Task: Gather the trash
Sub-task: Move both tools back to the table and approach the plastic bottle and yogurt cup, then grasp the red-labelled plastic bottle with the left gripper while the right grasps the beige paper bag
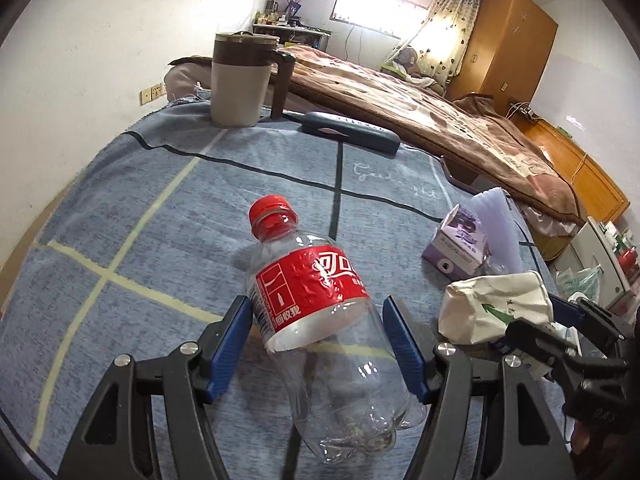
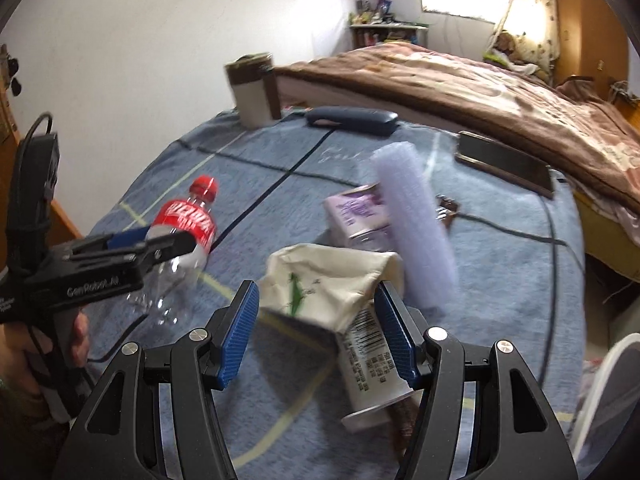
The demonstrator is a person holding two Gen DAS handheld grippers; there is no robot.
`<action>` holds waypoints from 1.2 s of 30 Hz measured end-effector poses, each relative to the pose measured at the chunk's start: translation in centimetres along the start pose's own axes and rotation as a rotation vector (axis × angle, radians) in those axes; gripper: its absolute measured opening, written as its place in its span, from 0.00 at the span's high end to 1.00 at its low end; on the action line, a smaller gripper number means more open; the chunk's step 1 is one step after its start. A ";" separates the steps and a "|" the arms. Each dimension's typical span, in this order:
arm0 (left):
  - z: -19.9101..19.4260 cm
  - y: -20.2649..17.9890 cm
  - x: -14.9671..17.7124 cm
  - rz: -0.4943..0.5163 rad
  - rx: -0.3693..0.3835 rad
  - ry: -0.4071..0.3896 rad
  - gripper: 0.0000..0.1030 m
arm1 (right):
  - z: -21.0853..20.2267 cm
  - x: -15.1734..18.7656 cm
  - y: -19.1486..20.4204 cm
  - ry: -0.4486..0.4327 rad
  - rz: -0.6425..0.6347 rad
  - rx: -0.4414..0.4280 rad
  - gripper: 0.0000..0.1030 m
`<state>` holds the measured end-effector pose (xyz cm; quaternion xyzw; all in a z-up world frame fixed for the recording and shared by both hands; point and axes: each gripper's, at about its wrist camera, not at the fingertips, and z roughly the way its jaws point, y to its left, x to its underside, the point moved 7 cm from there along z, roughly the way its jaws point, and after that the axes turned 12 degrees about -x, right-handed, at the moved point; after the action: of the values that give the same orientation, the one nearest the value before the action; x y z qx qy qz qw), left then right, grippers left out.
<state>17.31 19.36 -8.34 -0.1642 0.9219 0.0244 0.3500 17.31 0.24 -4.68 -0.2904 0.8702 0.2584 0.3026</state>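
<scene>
Clear plastic bottle [image 1: 320,312] empty, red-capped, lying flat.

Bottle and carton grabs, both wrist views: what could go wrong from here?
1. The empty bottle lies at an angle between the left gripper fingers; closing could squirt it out or crush it.
2. The right gripper straddles a crumpled carton; it may catch only a loose flap.
3. The two grippers work close together and could collide.

open cloth [image 1: 120,208] left of bottle [image 1: 316,304], right crowded (carton [image 1: 460,240], bag [image 1: 492,304])
</scene>
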 end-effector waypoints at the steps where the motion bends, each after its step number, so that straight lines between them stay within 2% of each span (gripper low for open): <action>1: 0.1 0.1 -0.1 -0.003 0.004 0.002 0.32 | 0.1 0.0 0.3 -0.001 -0.012 0.004 0.40; 10: 0.3 0.8 -0.2 -0.017 0.023 0.003 0.32 | 1.1 -0.2 0.9 -0.009 0.028 -0.045 0.42; 13: 0.4 0.9 -0.3 -0.015 0.025 0.003 0.32 | 1.2 -0.4 0.9 -0.022 0.043 -0.051 0.53; 15: 0.3 0.9 -0.3 -0.020 0.025 0.003 0.32 | 1.3 -0.4 1.0 -0.022 0.034 -0.043 0.67; 16: 0.3 1.0 -0.3 -0.023 0.025 0.003 0.32 | 1.4 -0.4 1.1 -0.022 0.030 -0.046 0.68; 21: 0.4 0.9 -0.3 -0.016 0.023 0.001 0.32 | 2.0 -0.4 1.4 -0.016 0.027 -0.065 0.69; 28: 0.5 0.8 -0.4 -0.009 0.023 -0.003 0.32 | 3.0 -0.7 1.0 -0.011 0.030 -0.025 0.69; 31: 0.5 0.8 -0.4 -0.007 0.022 -0.007 0.32 | 3.3 -0.5 1.5 0.006 0.023 -0.030 0.77; 34: 0.5 0.9 -0.4 -0.013 0.027 -0.004 0.32 | 3.1 0.0 2.1 0.038 -0.003 -0.061 0.76; 36: 0.5 0.9 -0.4 -0.012 0.028 -0.006 0.32 | 2.4 0.2 2.4 0.056 -0.024 -0.039 0.72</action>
<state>17.62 20.43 -8.55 -0.1648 0.9201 0.0101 0.3553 16.47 3.35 -5.82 -0.3141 0.8695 0.2635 0.2755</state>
